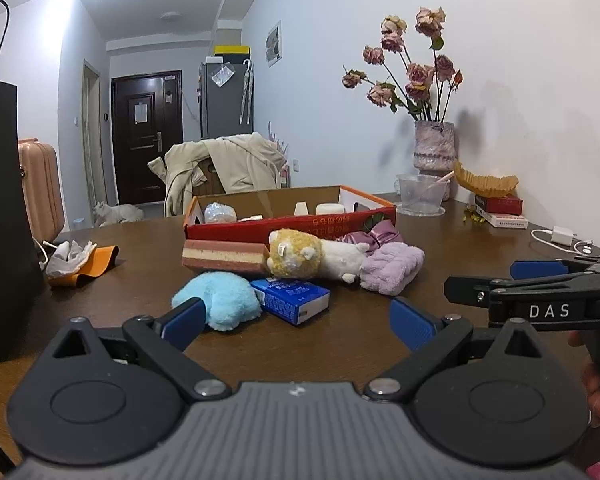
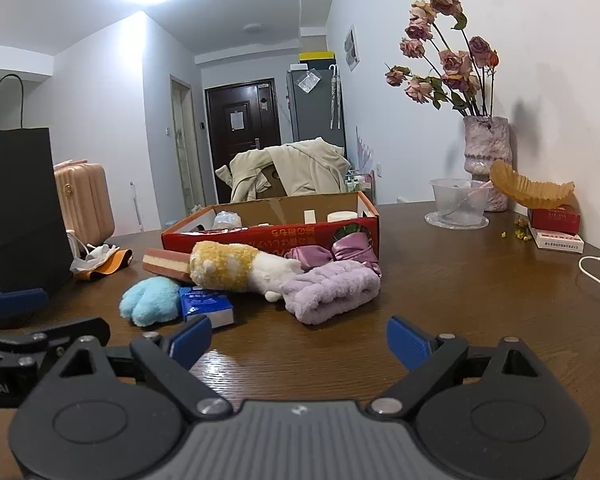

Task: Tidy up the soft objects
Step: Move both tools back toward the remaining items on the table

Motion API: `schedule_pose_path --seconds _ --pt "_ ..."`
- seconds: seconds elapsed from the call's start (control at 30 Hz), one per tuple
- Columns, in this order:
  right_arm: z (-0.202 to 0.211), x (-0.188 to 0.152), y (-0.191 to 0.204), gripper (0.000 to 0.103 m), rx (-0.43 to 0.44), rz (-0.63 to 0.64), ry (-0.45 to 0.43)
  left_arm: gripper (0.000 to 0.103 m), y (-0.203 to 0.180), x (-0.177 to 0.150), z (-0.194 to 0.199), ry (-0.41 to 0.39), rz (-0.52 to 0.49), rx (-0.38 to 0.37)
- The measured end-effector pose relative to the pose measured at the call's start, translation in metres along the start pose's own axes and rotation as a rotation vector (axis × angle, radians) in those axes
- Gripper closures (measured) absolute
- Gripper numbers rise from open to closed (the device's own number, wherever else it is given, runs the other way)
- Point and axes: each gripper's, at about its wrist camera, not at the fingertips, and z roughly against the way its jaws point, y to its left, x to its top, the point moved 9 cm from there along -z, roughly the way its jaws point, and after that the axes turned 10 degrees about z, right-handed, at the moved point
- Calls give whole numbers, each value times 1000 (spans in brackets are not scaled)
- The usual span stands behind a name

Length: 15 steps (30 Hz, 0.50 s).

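A heap of soft things lies mid-table before a red cardboard box (image 1: 288, 226): a blue fluffy paw (image 1: 220, 300), a yellow-and-white plush toy (image 1: 312, 258), a lilac fluffy cloth (image 1: 392, 268), a purple satin bow (image 1: 380, 234) and a striped pink-cream block (image 1: 224, 258). A small blue carton (image 1: 292, 298) lies among them. My left gripper (image 1: 296, 316) stands open just short of the paw and carton, holding nothing. My right gripper (image 2: 300, 332) is open and empty too, a little before the lilac cloth (image 2: 332, 290). The two grippers sit side by side.
A black paper bag (image 1: 0, 220) stands at the left edge, with an orange strip and tissue (image 1: 84, 264) beside it. At the back right are a vase of dried roses (image 1: 434, 146), a plastic bowl (image 1: 422, 194), red books (image 1: 500, 206) and a white charger (image 1: 562, 236).
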Motion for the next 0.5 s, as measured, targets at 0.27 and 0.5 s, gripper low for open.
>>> schedule_pose_path --seconds 0.27,0.5 --pt "-23 1 -20 11 -29 -7 14 3 -7 -1 -26 42 37 -15" --pt "-73 23 -52 26 54 -49 45 36 -36 9 -81 156 96 -133"
